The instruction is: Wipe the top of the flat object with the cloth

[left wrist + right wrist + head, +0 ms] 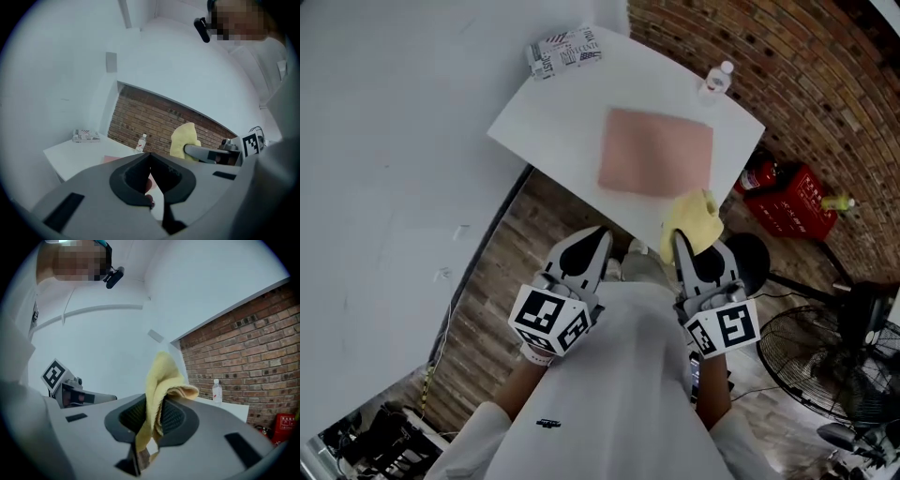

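Closest to the lens are the two tools, held up at chest height and short of the white table (553,117). The right gripper (682,246) is clamped on the yellow cloth (696,223). In the right gripper view the fabric is pinched between the ribbed pads, with a floppy fold sticking up past the tips and a tail hanging below. The left gripper (592,246) has its jaws pressed together with nothing in them. The flat object (656,150), a pinkish mat, lies flat near the middle of the table, untouched so far.

My guess on handling: the cloth is soft, light and limp, so a pinch across a bunched fold like this one should hold. The loose end will drag and fold over while wiping. The mat looks thin and light, so it might slide on the smooth top unless the free tool pins a corner.

As for writing, there's not much to read. A box (565,52) at the far corner has dense print I can't make out. A small bottle (715,80) has a label too tiny to read. A red case (792,202) on the floor by the brick wall has pale characters, also unreadable.
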{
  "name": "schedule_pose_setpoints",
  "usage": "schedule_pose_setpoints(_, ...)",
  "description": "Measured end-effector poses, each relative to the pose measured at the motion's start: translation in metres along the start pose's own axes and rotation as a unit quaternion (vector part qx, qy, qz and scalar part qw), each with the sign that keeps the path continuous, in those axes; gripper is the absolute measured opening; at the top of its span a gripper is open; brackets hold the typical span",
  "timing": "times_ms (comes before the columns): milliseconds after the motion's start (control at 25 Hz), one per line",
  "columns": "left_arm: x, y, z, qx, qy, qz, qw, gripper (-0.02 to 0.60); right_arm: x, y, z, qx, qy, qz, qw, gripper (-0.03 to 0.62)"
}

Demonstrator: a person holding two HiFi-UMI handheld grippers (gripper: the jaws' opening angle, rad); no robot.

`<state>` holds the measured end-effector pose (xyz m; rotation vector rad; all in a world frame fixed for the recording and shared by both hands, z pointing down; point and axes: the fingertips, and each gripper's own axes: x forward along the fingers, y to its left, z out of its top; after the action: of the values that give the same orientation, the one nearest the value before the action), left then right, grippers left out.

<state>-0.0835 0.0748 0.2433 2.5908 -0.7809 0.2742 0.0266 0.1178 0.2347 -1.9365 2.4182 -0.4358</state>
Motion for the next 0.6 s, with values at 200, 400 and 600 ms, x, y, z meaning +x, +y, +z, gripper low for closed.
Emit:
schedule_pose_setpoints(200,0.018,0.007,0.009,0.008,0.001,0.013,0.9999,0.014,0.012,-0.020,-0.001,0.008,0.009,0.006,1.000,0.052)
schedule_pose_setpoints(400,0.033,0.017,0.009,-0.002,0.005,0.016,0.9999,0.014,0.028,-0.038,-0.011,0.029,0.019,0.011,0.999,0.057)
schedule_pose_setpoints(600,0.044,0.037,-0.006,0.016,0.036,0.043,0.9983,0.014,0.052,-0.048,-0.023,0.052,0.036,0.028,0.998,0.061)
